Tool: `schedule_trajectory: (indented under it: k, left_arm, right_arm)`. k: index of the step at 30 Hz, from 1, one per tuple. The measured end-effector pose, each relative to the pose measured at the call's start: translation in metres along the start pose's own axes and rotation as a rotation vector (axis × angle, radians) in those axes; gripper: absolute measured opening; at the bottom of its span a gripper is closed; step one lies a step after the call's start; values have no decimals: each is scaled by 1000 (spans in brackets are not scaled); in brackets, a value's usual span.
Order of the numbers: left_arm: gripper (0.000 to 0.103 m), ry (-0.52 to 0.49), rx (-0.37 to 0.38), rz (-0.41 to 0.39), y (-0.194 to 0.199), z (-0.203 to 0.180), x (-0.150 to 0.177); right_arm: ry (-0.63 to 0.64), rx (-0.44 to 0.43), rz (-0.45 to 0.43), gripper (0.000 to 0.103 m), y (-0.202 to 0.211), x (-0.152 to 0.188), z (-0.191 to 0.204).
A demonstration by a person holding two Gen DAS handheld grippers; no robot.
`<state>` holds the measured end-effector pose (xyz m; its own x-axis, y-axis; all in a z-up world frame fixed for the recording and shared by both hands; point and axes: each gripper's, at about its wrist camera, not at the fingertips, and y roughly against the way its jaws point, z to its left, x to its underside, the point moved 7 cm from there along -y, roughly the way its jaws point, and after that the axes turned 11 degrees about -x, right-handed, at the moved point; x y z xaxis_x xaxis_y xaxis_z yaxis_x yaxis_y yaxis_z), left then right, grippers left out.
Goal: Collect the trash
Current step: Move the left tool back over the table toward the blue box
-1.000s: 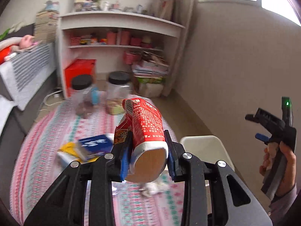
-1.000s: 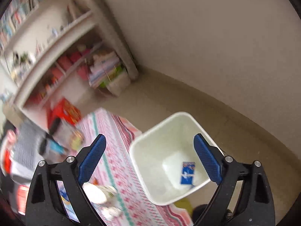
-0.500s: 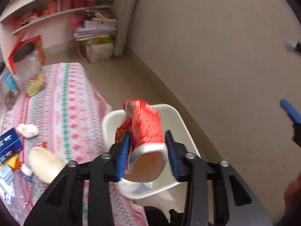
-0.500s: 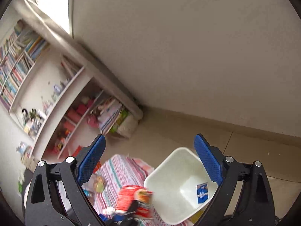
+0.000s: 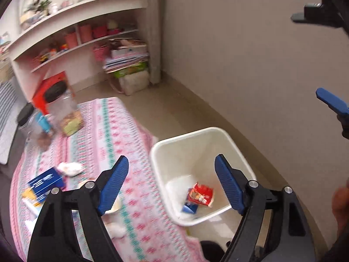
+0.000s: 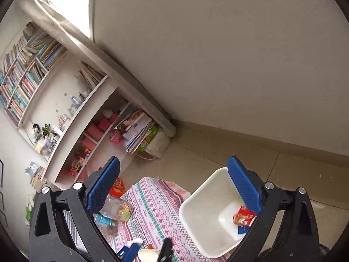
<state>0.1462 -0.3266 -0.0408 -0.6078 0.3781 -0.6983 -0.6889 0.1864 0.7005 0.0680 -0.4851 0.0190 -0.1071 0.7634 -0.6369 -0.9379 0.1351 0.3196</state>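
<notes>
My left gripper (image 5: 171, 182) is open and empty above the near rim of the white bin (image 5: 157, 150). The red snack packet (image 5: 200, 194) lies inside the bin beside a small blue wrapper (image 5: 190, 207). On the pink patterned tablecloth (image 5: 109, 135) lie a blue box (image 5: 44, 180), crumpled white tissue (image 5: 69, 167) and a yellow wrapper (image 5: 29, 193). My right gripper (image 6: 173, 185) is open and empty, held high; its view shows the bin (image 6: 192, 203) and red packet (image 6: 243, 217) below.
Two clear jars with black lids (image 5: 63, 111) stand at the table's far end by a red box (image 5: 53, 83). White shelves (image 5: 76, 32) and stacked papers (image 5: 128, 61) are behind. A beige wall (image 5: 250, 54) is to the right.
My left gripper carried the red packet from over the table to over the bin, opened, and the packet dropped into the bin. My right gripper stayed open and rose.
</notes>
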Motion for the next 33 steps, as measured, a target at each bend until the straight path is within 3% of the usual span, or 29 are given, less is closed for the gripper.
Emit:
schedule_trajectory:
  k: [4, 9, 17, 24, 30, 33]
  left_arm:
    - [83, 33, -94, -28, 16, 49, 14]
    - [83, 67, -193, 18, 21, 110, 40]
    - [83, 198, -279, 59, 32, 210, 65]
    - [83, 411, -266, 217, 19, 307, 111]
    - [83, 507, -262, 331, -6, 342, 154]
    - [83, 630, -224, 389, -21, 353, 175]
  right_arm:
    - [46, -22, 61, 95, -13, 21, 23]
    - [179, -14, 100, 95, -21, 51, 59]
    - [352, -2, 210, 96, -44, 101, 99]
    - [381, -3, 280, 96, -55, 124, 108]
    - [388, -13, 323, 96, -66, 137, 116]
    - [405, -16, 341, 96, -67, 143, 119]
